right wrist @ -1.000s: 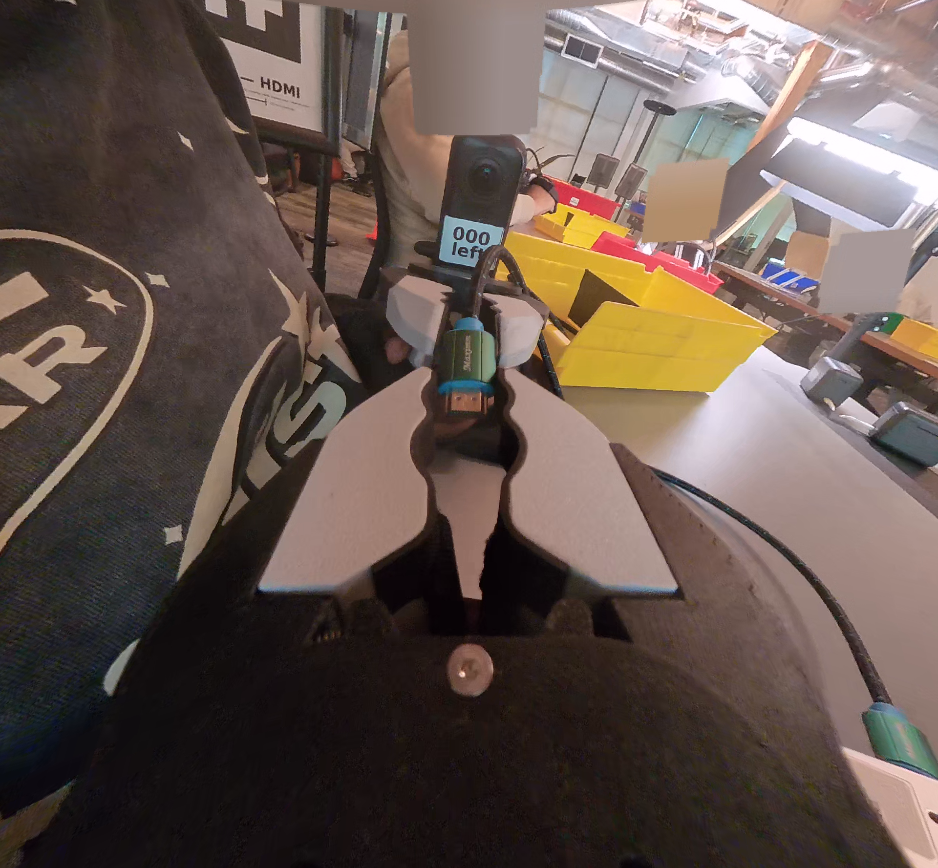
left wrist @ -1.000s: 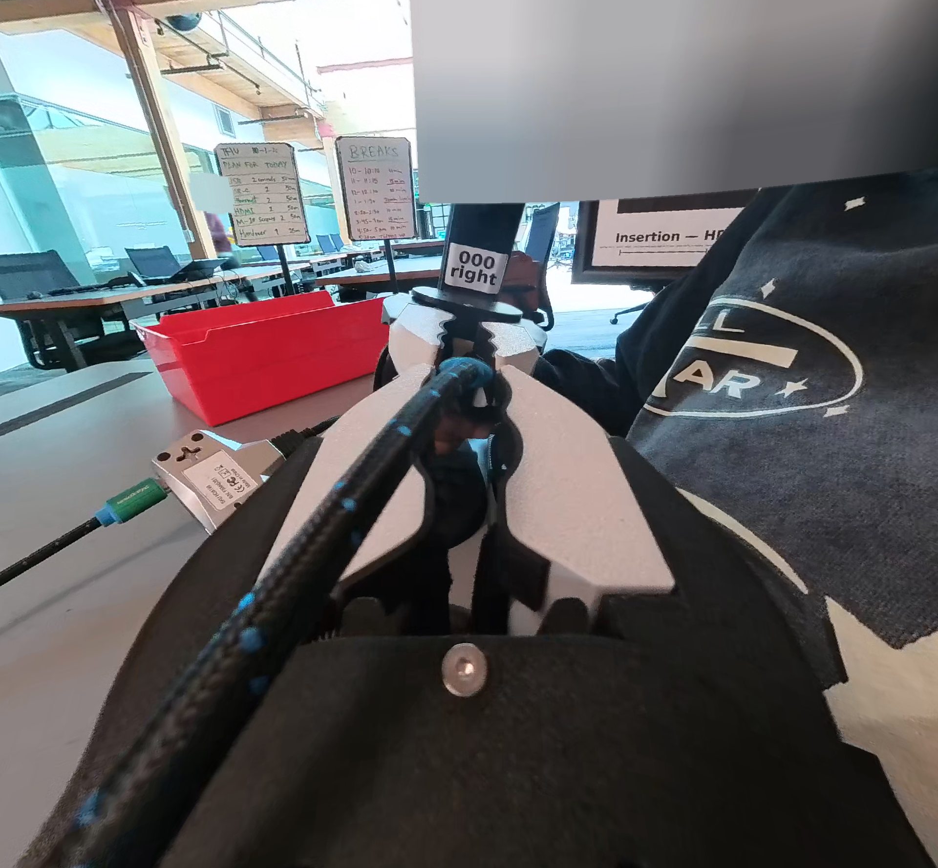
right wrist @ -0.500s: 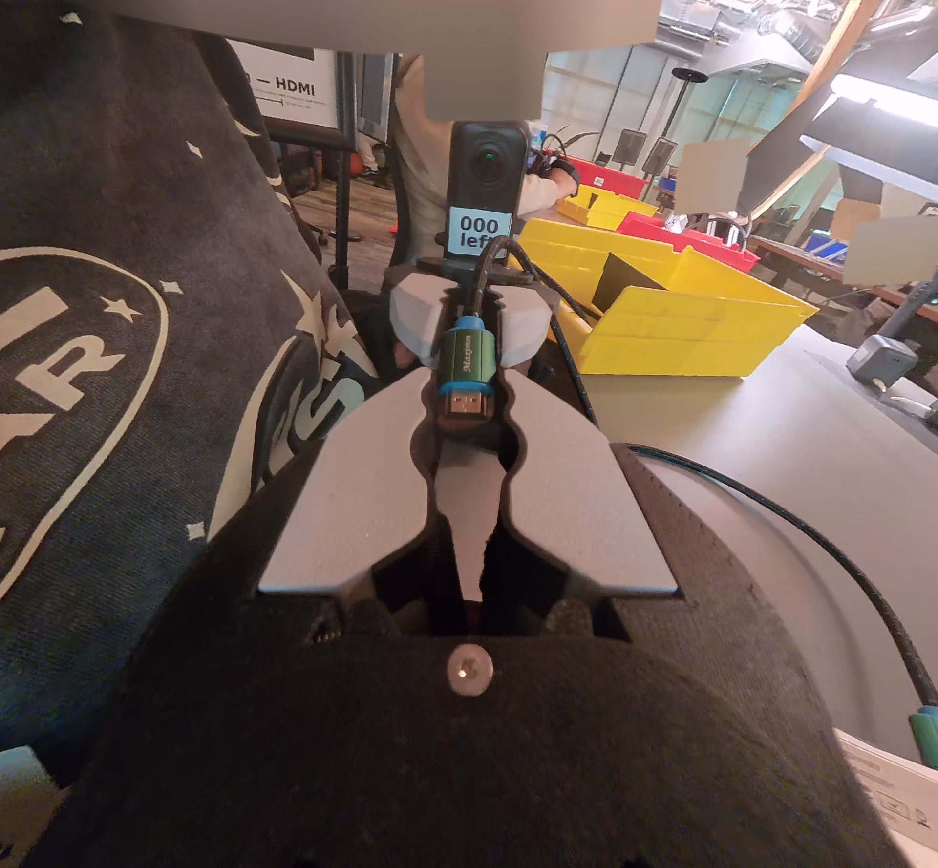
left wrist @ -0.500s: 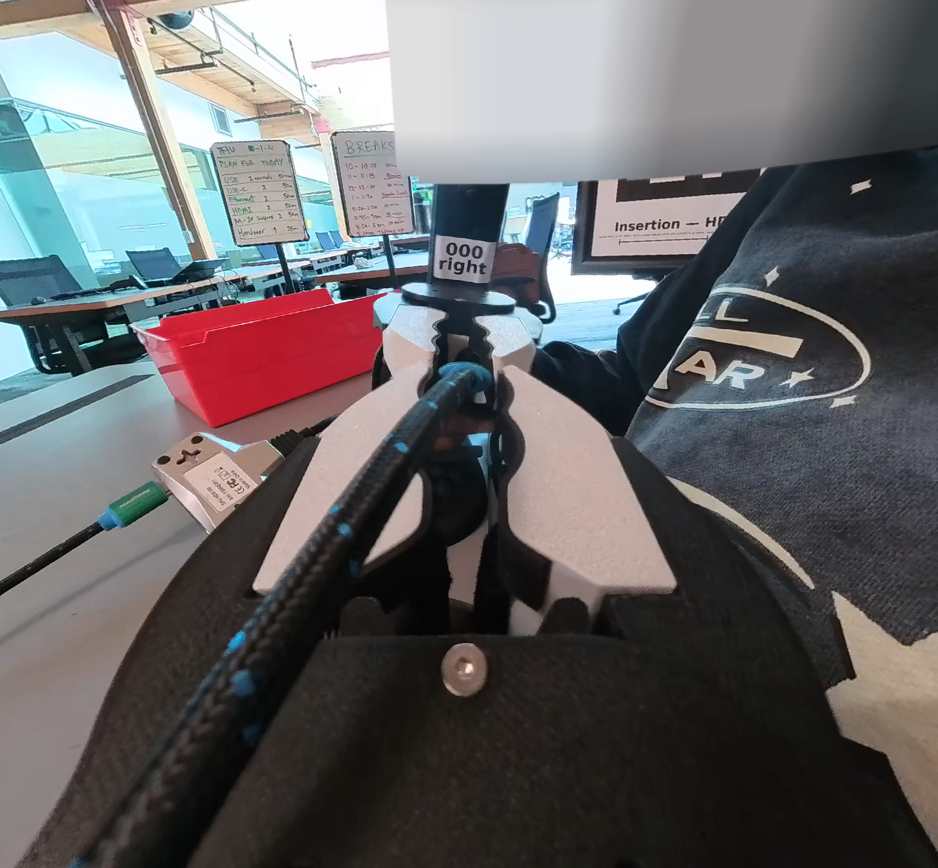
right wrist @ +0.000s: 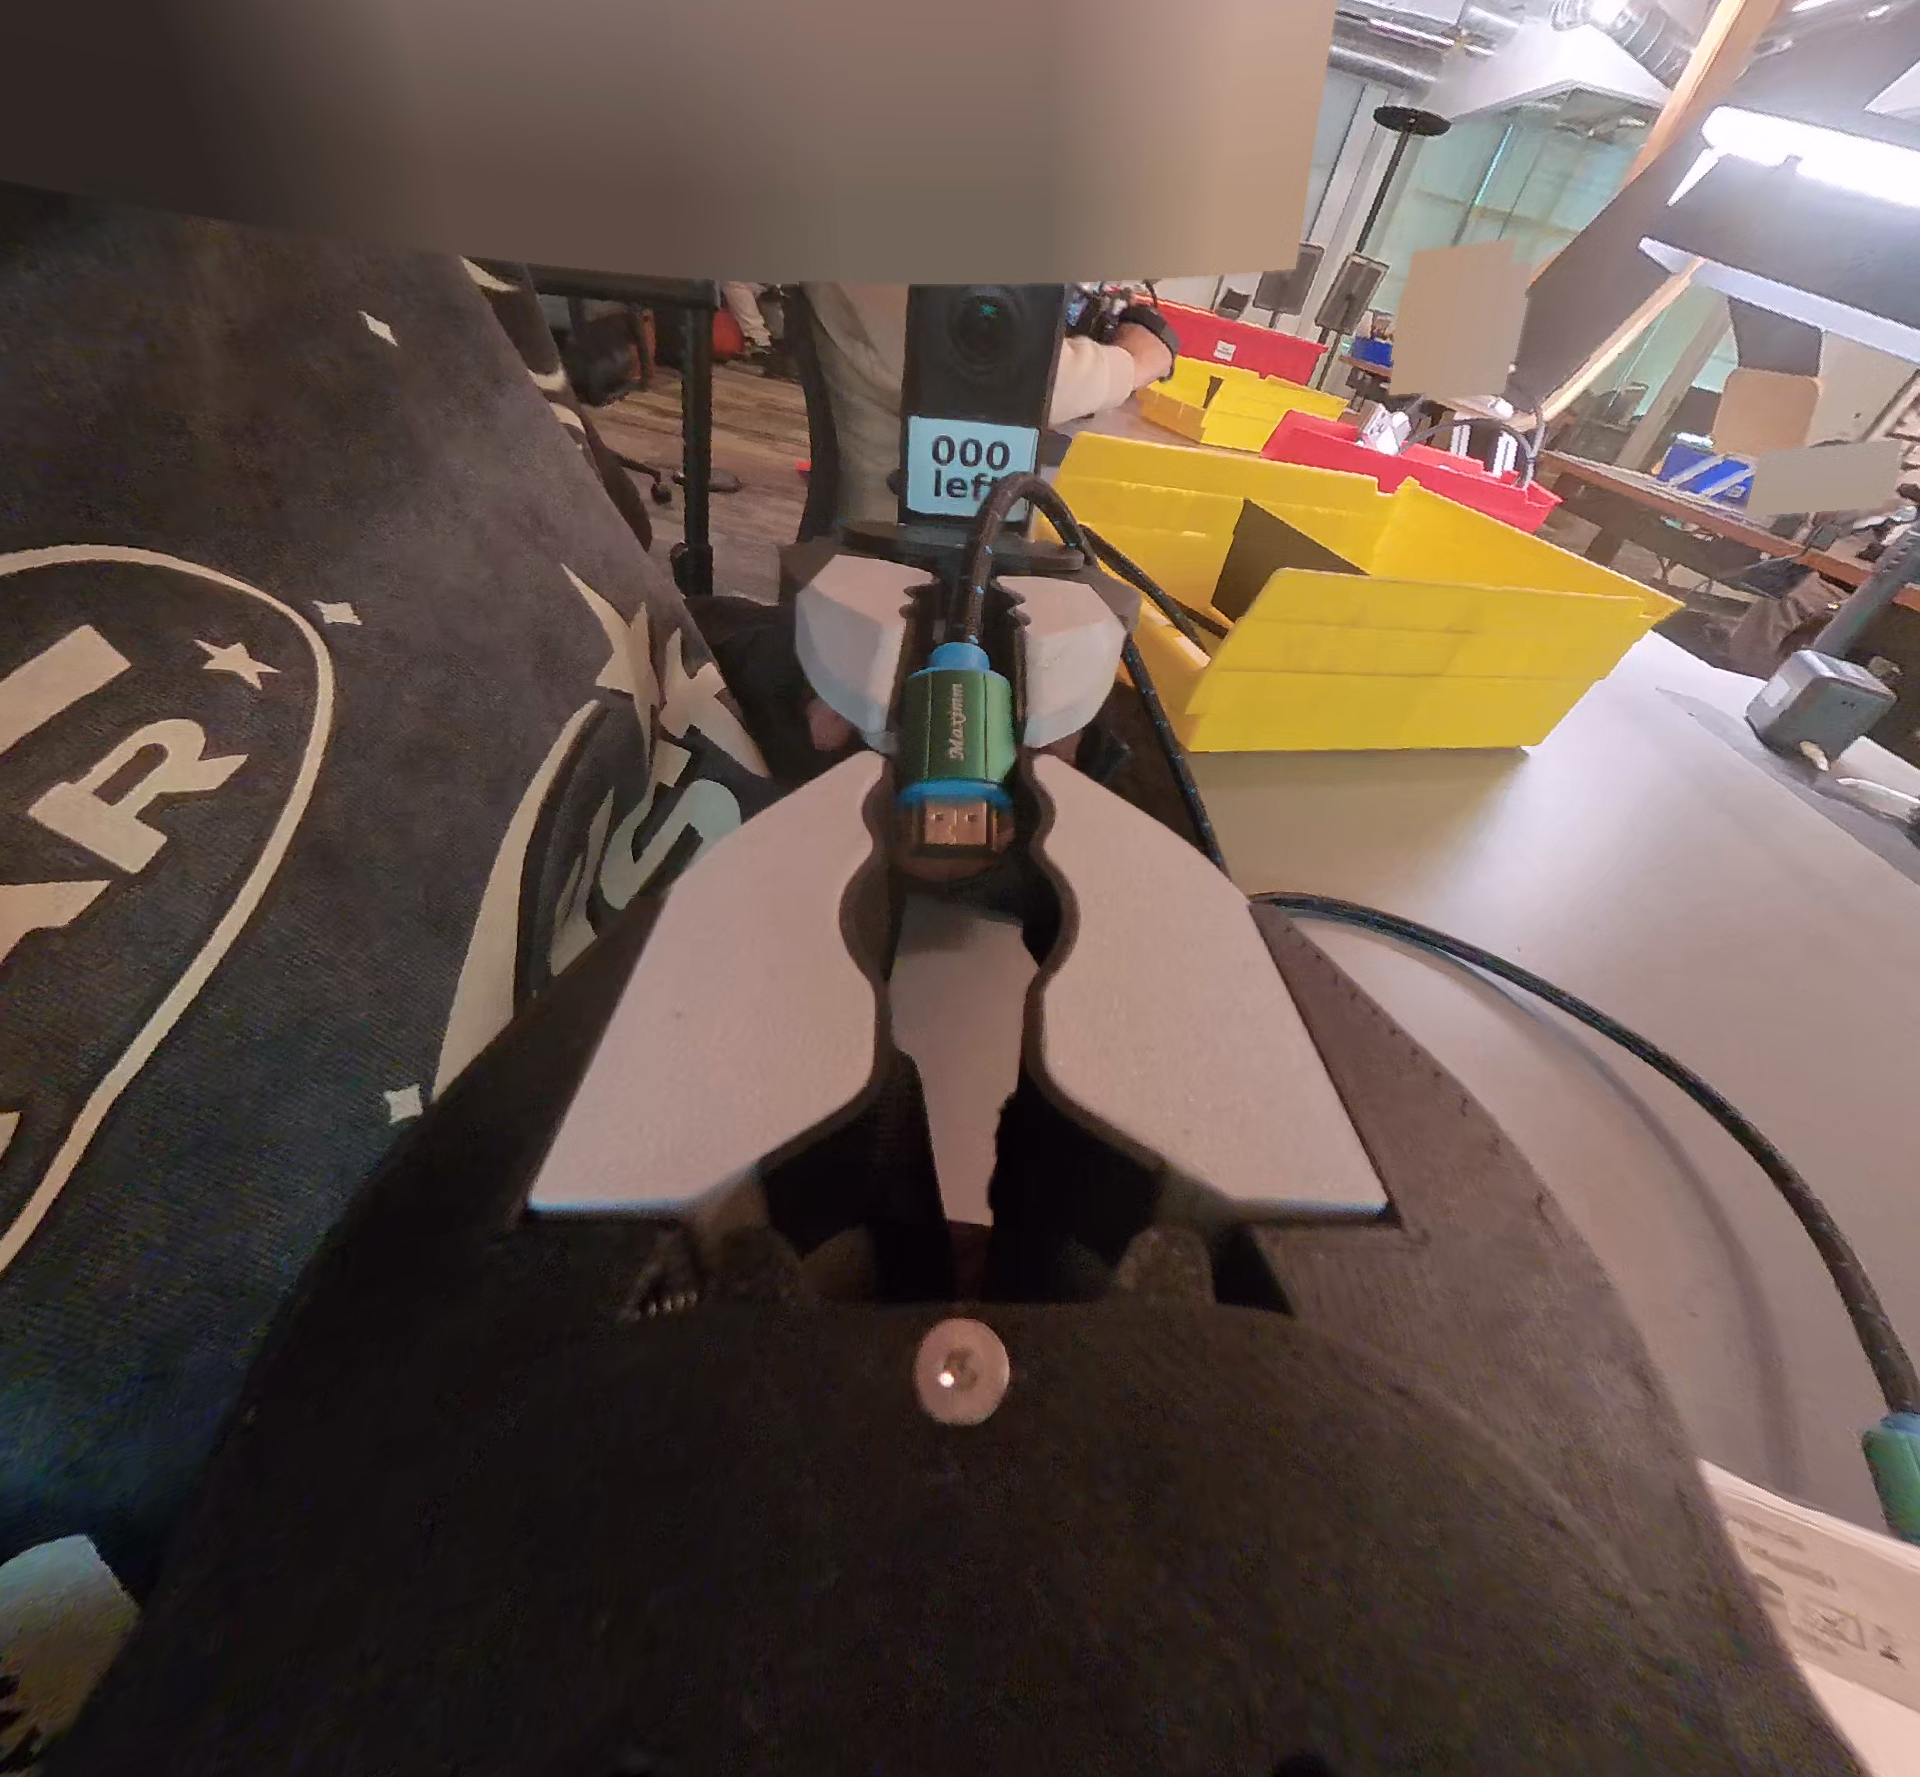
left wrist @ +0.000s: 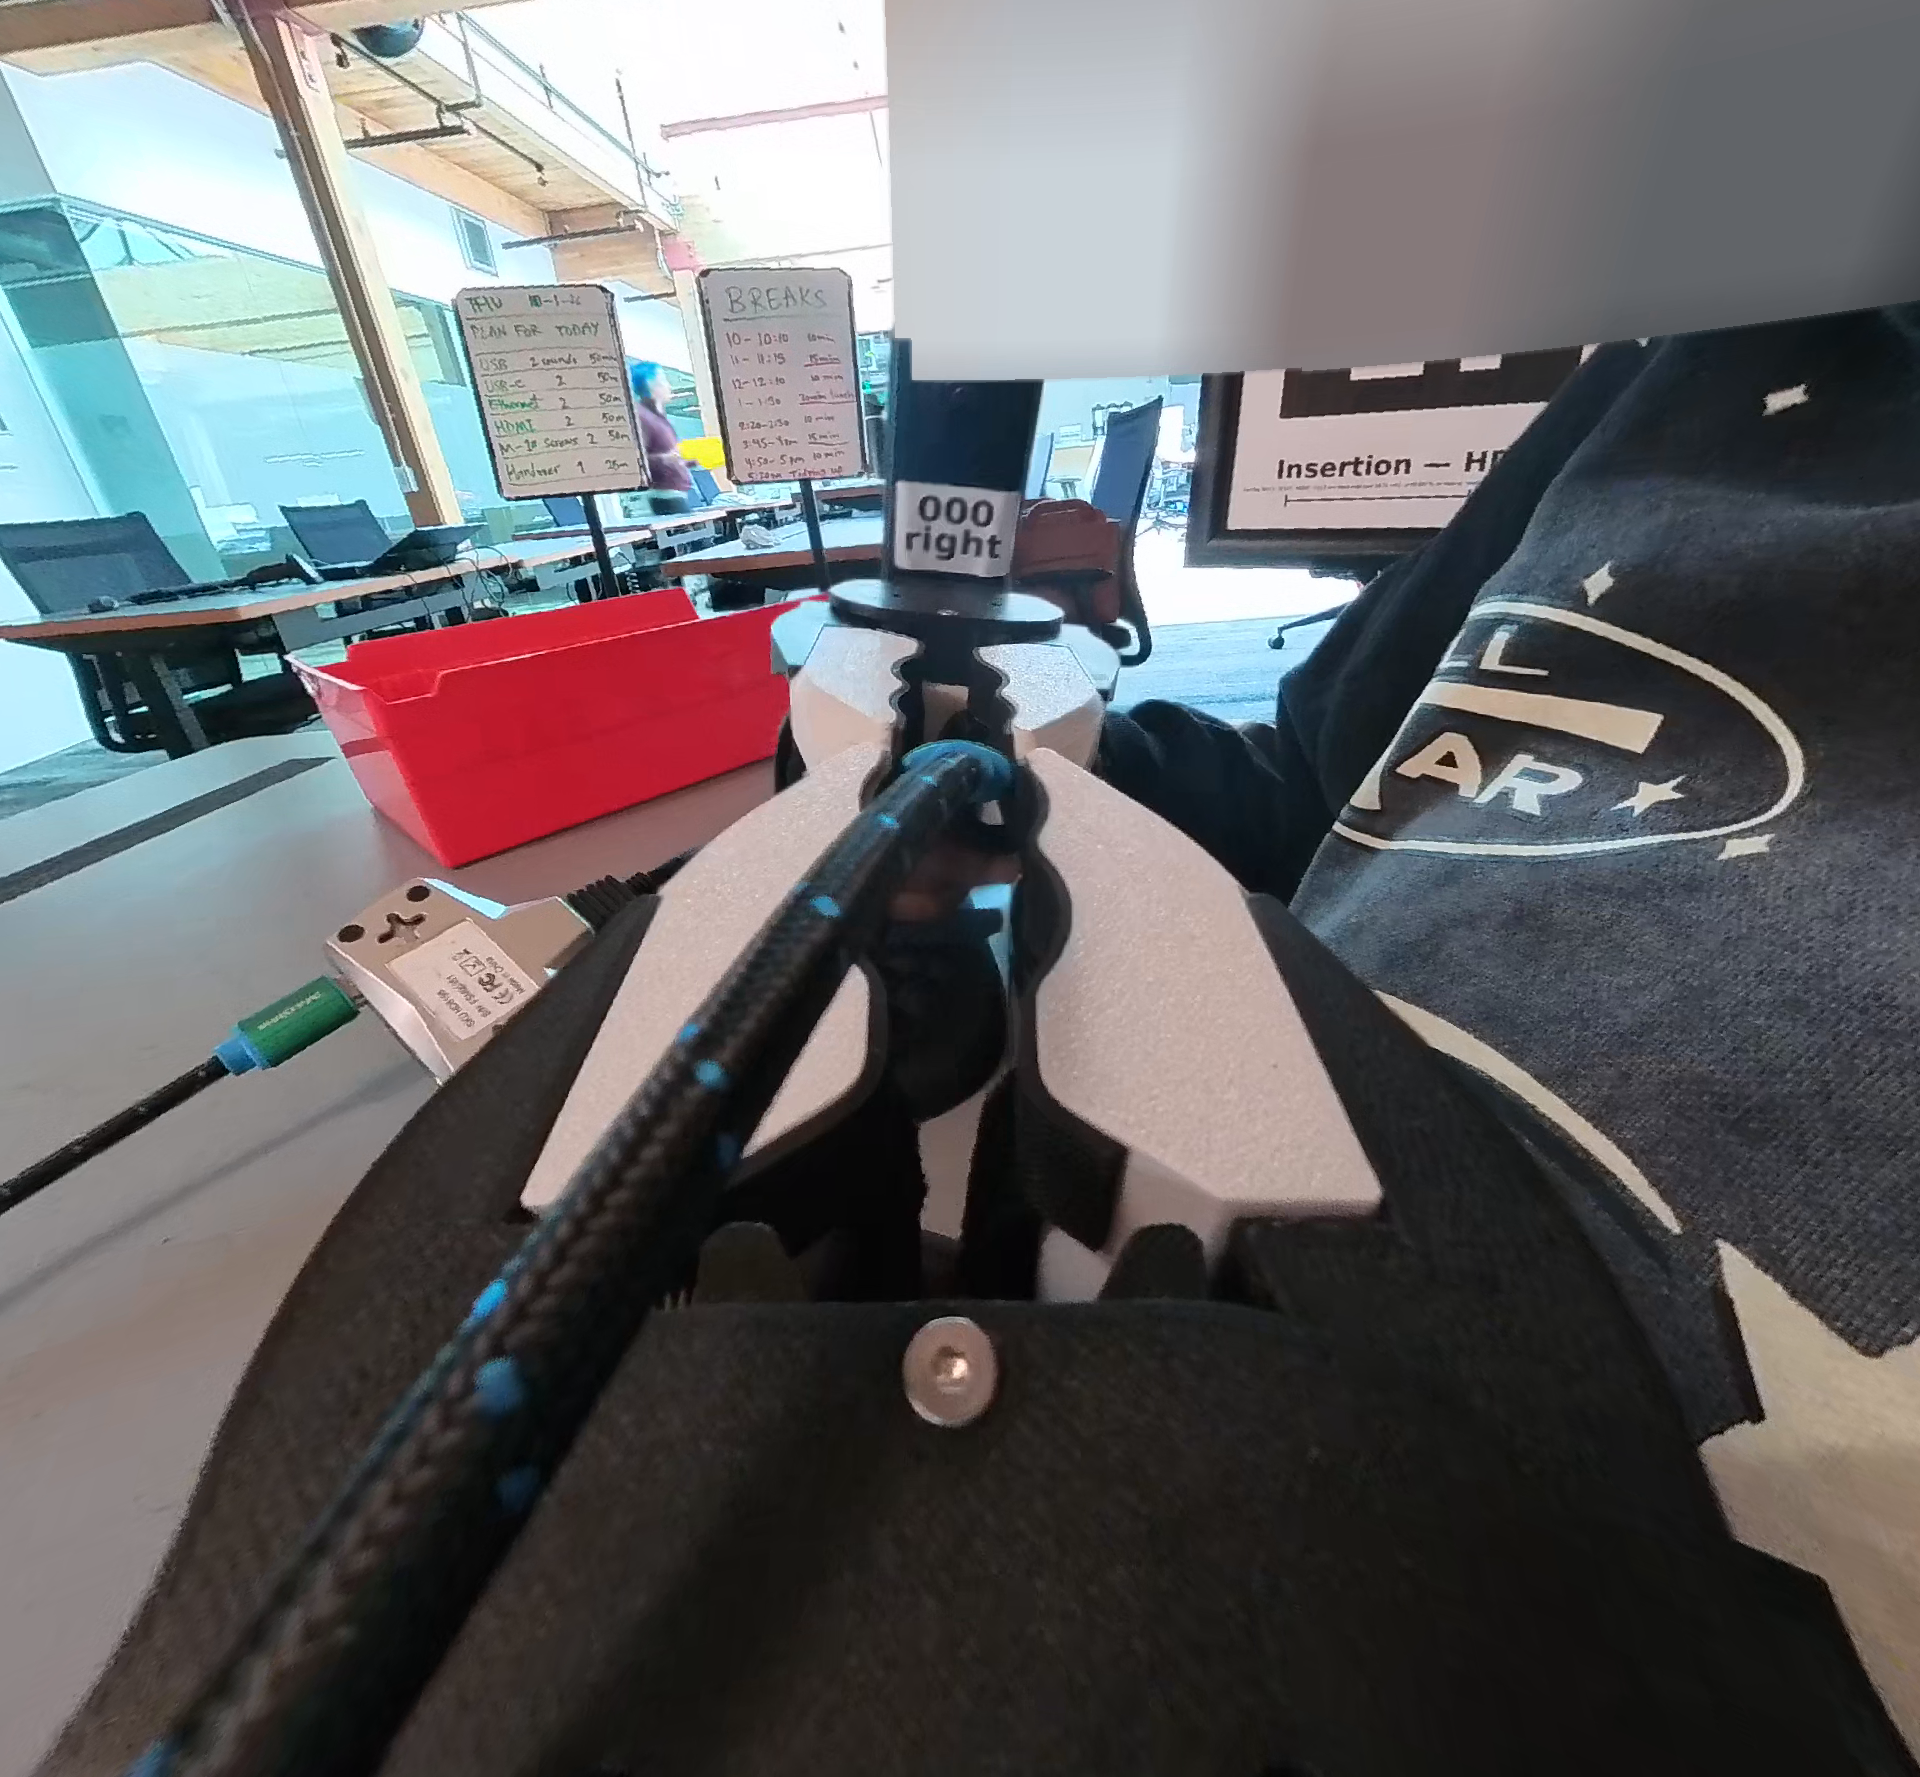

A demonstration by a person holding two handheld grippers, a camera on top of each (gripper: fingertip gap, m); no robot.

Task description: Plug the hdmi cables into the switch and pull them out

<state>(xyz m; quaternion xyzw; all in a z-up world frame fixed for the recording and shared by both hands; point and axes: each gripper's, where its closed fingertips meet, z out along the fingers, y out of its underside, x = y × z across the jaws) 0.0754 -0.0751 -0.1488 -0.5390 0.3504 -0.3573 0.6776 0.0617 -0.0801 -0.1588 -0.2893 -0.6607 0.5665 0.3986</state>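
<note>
My two grippers meet tip to tip in front of a person's dark sweatshirt. A green HDMI plug [right wrist: 956, 740] with a blue collar sits between both pairs of fingertips, its metal end towards the right wrist camera. My left gripper [left wrist: 956, 782] is shut on it, and its black braided cable [left wrist: 665, 1104] loops back over that gripper. My right gripper [right wrist: 956, 792] closes around the plug's front end. The silver switch [left wrist: 457, 958] lies on the grey table with a second green plug [left wrist: 291, 1015] in it. The switch also shows in the right wrist view [right wrist: 1829, 1613].
A red bin [left wrist: 561, 719] stands on the table behind the switch. A yellow bin [right wrist: 1382, 647] stands on the other side. The second cable [right wrist: 1662, 1083] trails across the table [right wrist: 1558, 854]. Whiteboards, desks and chairs are farther back.
Both grippers have drifted slightly together and stay tip to tip. The green plug stays between them. The switch has not moved.
</note>
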